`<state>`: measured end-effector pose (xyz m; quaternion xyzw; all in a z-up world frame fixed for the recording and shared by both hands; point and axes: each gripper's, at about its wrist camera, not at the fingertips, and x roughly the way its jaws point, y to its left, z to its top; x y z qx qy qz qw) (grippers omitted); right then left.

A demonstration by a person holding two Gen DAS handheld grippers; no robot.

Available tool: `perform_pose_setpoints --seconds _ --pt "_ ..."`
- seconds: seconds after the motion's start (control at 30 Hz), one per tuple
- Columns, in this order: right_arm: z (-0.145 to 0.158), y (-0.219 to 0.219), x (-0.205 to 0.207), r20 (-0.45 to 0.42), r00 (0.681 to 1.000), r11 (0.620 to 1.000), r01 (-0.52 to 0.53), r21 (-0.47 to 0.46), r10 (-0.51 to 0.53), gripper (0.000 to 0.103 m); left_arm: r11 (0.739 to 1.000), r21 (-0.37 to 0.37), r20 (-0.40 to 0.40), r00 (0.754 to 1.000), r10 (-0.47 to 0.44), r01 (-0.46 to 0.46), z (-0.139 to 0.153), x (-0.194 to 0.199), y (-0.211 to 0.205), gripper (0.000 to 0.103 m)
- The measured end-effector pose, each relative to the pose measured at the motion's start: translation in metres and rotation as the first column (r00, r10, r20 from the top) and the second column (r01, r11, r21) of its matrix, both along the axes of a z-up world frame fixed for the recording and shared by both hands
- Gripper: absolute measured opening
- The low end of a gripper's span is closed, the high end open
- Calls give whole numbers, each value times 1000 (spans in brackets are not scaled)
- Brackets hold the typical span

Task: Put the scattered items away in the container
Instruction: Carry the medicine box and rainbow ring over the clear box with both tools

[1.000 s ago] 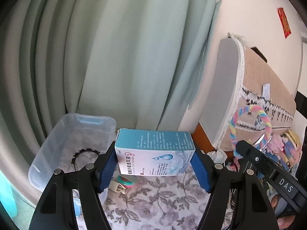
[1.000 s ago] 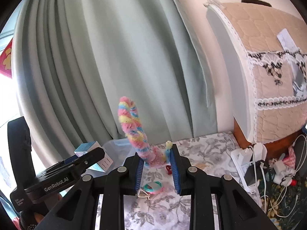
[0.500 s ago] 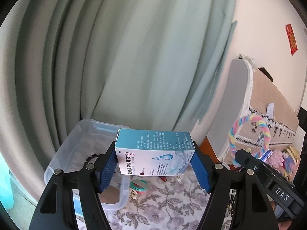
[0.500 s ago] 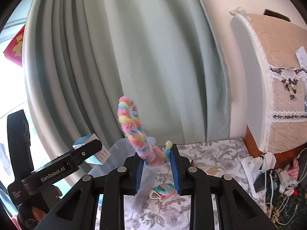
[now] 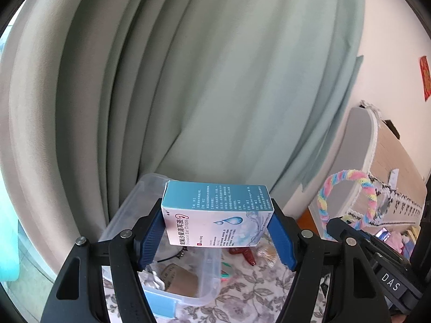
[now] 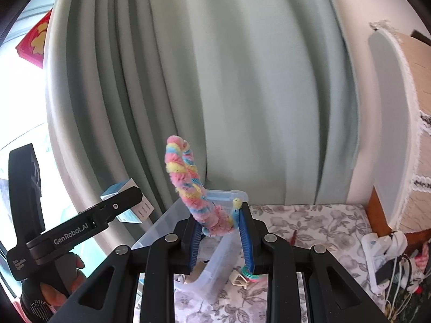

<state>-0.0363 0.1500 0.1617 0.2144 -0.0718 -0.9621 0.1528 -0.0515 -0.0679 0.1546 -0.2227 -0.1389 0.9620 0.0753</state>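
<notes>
My left gripper (image 5: 216, 228) is shut on a teal and white ear-drops box (image 5: 215, 215), held crosswise in the air above the clear plastic container (image 5: 207, 285). The container sits on the floral cloth and holds a brown item and some small bits. My right gripper (image 6: 219, 228) is shut on a fuzzy pastel rope ring (image 6: 186, 185) that stands up from its pads, near the container's (image 6: 218, 253) right wall. In the left wrist view the same ring (image 5: 347, 199) shows at right, above the right gripper's body (image 5: 377, 263). The left gripper's body (image 6: 80, 223) with the box (image 6: 126, 202) shows at left.
A green and pink clip (image 6: 252, 276) with a white piece lies on the floral cloth (image 6: 309, 220) beside the container. A red item (image 5: 246, 254) and a straw-coloured tuft (image 5: 268, 253) lie further back. Green curtains (image 5: 188, 80) hang behind. Chargers and cables (image 6: 388, 255) crowd the right.
Both grippers have travelled left with their loads, so the container has slid from the left of each view to under the fingers. Neither grip has changed.
</notes>
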Motion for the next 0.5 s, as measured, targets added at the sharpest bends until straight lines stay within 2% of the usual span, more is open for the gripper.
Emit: perform_pose_setpoints --seconds 0.5 --pt "-23 -49 -46 70 994 994 -86 60 82 29 996 47 78 995 67 -70 -28 -19 -51 73"
